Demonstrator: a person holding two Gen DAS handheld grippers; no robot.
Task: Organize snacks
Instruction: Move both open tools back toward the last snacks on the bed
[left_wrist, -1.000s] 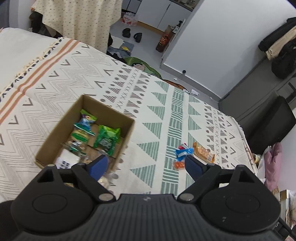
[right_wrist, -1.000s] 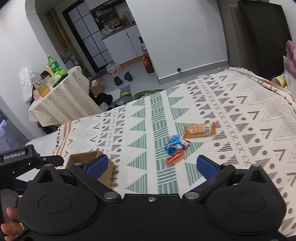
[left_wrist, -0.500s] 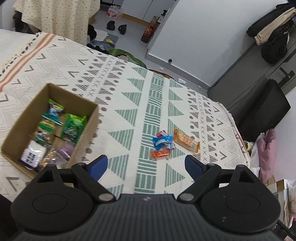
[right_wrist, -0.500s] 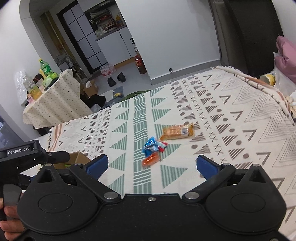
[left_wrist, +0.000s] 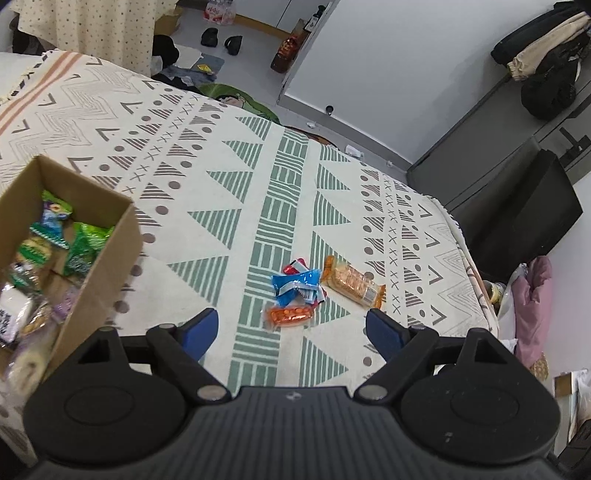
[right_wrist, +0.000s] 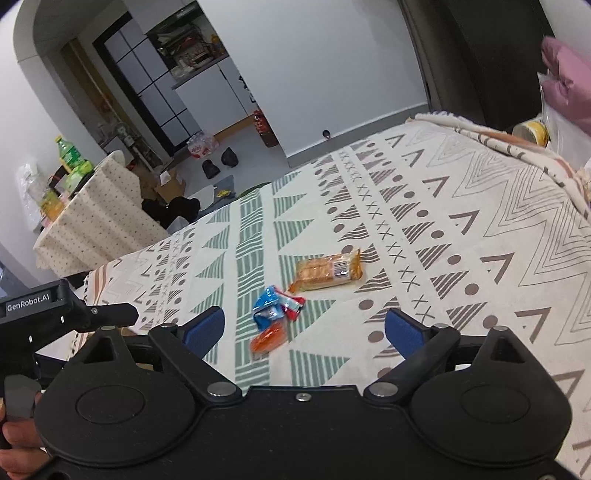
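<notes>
Three snacks lie together on the patterned bedspread: a small orange packet (left_wrist: 290, 315) (right_wrist: 267, 339), a blue wrapper (left_wrist: 295, 286) (right_wrist: 271, 306) with a red one tucked against it, and a long orange cracker pack (left_wrist: 351, 282) (right_wrist: 327, 273). My left gripper (left_wrist: 291, 328) hovers open just short of the orange packet, nothing between its blue pads. My right gripper (right_wrist: 304, 328) is open too, the packets lying ahead between its fingers. A cardboard box (left_wrist: 107, 258) at the left holds several snacks, green and white ones among them.
The left gripper's body and the hand holding it (right_wrist: 22, 435) show at the right wrist view's left edge. The bed ends at a black cabinet (left_wrist: 517, 221) and pink cloth (left_wrist: 532, 306) on the right. Beyond the far edge are floor, shoes and a covered table (right_wrist: 92, 221).
The left gripper swung right, away from over the box and toward the loose snacks, which now sit centred ahead. The right gripper closed in on the same pile. Both stayed open.
</notes>
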